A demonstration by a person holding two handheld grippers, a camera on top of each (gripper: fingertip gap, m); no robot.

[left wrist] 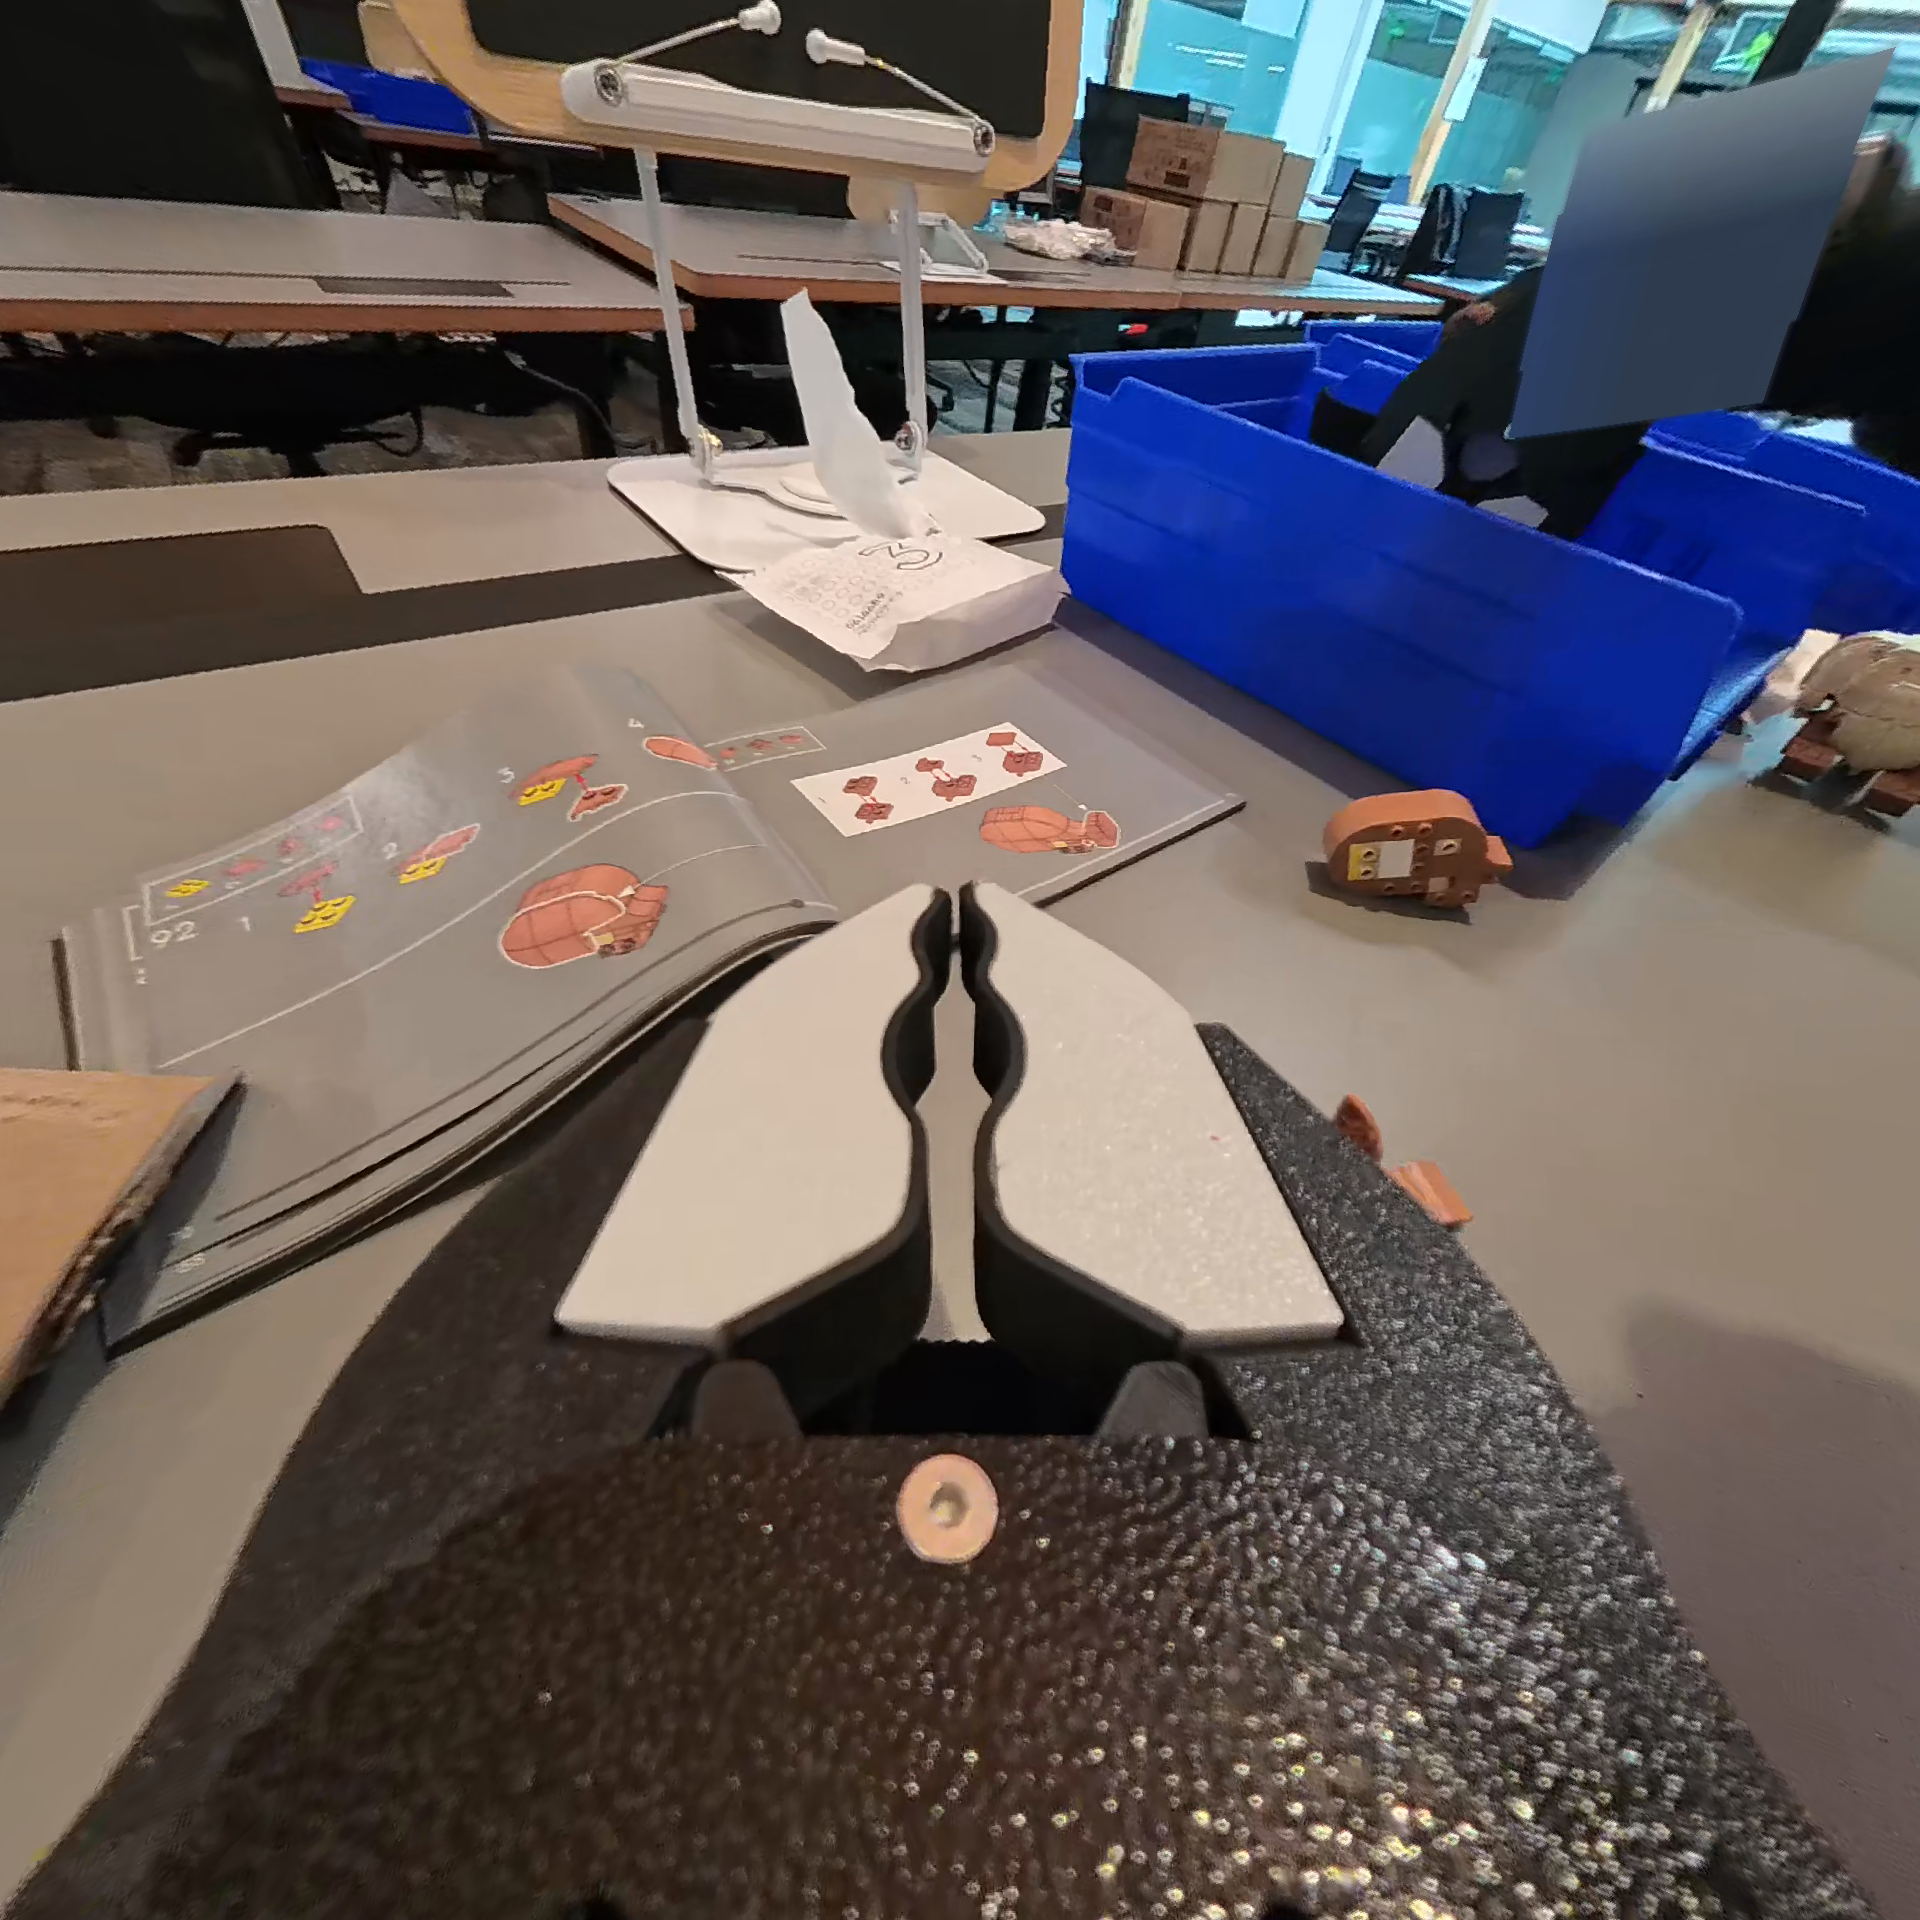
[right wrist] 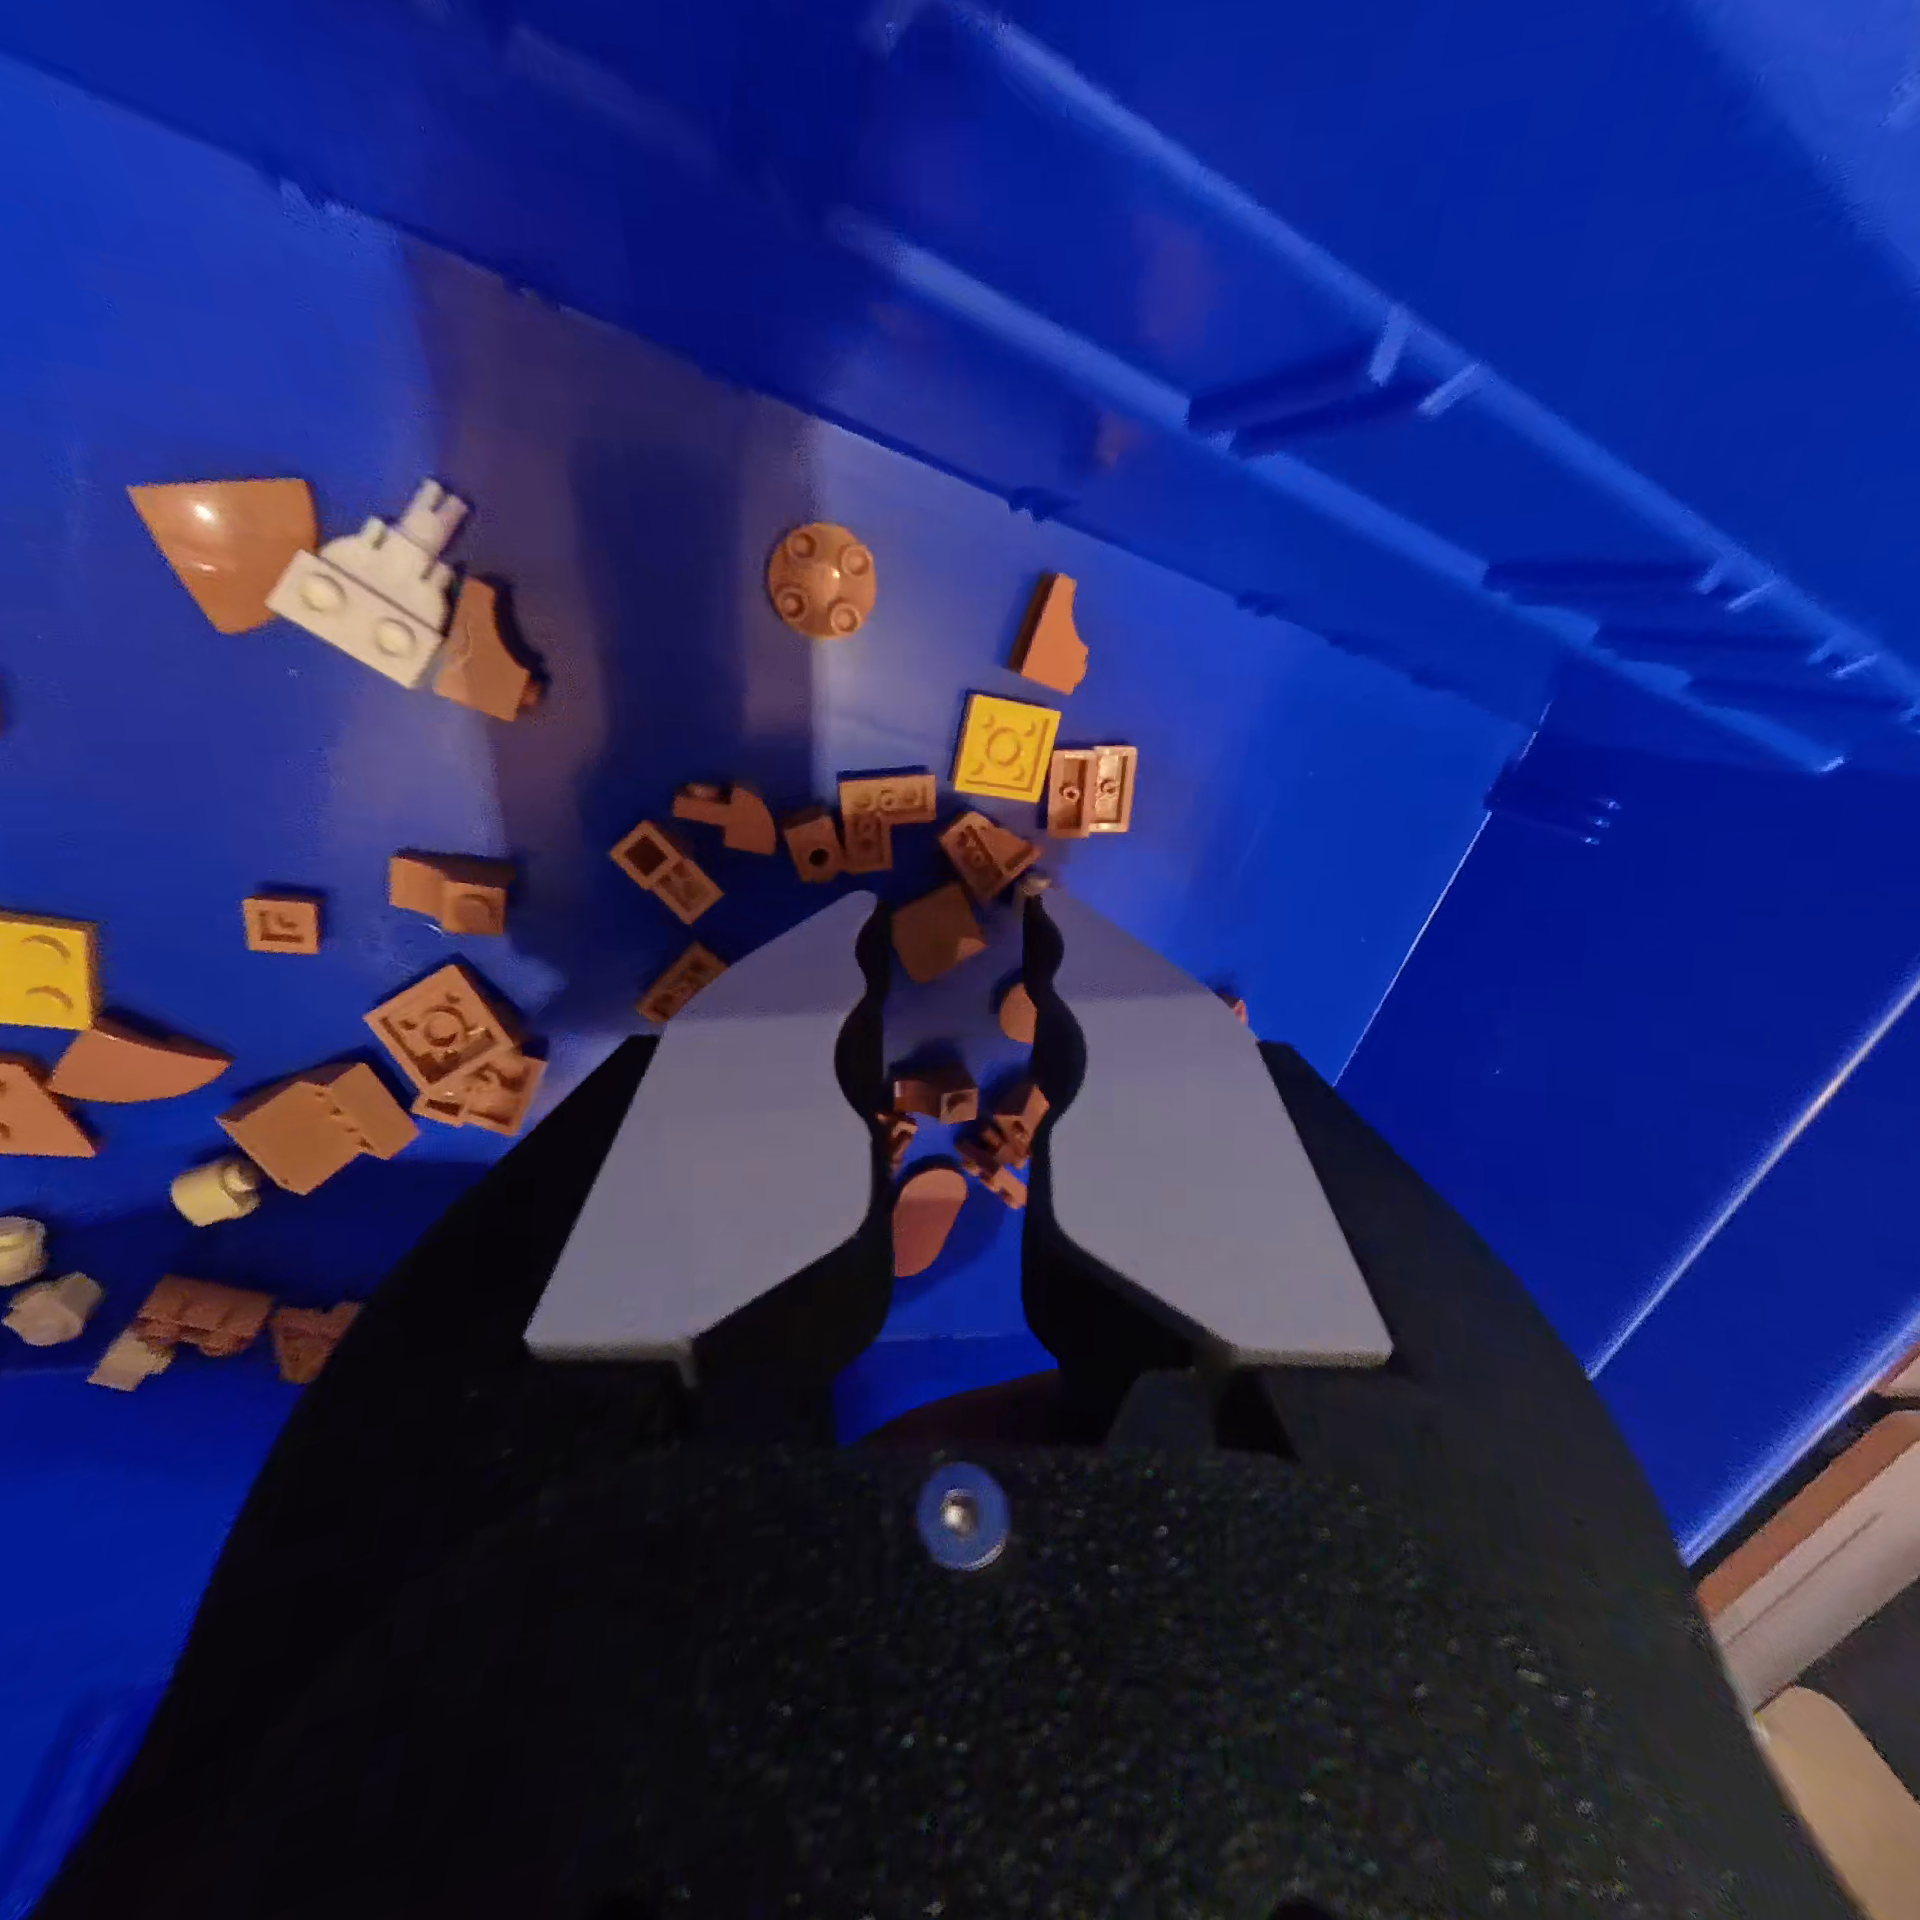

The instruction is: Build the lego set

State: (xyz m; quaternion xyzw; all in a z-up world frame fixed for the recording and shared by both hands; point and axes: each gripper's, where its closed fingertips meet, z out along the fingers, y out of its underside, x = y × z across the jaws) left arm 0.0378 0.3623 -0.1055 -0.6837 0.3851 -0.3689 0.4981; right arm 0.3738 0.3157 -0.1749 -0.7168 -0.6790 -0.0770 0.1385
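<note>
While your right claw (right wrist: pixel 951 914) stands open astride a brown brick (right wrist: pixel 935 935) in the blue bin (right wrist: pixel 1558 1039), centre it squarely; left claw (left wrist: pixel 956 902) shut, empty, above the surface (left wrist: pixel 1351 1039).

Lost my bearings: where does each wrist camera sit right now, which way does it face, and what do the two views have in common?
Left wrist view: low over the grey table, facing the open instruction booklet; own left gripper, jaws together, nothing between.
Right wrist view: inside the blue bin, looking down at loose bricks; own right gripper, jaws apart around a brown brick.
Shared: the blue bin.
</note>
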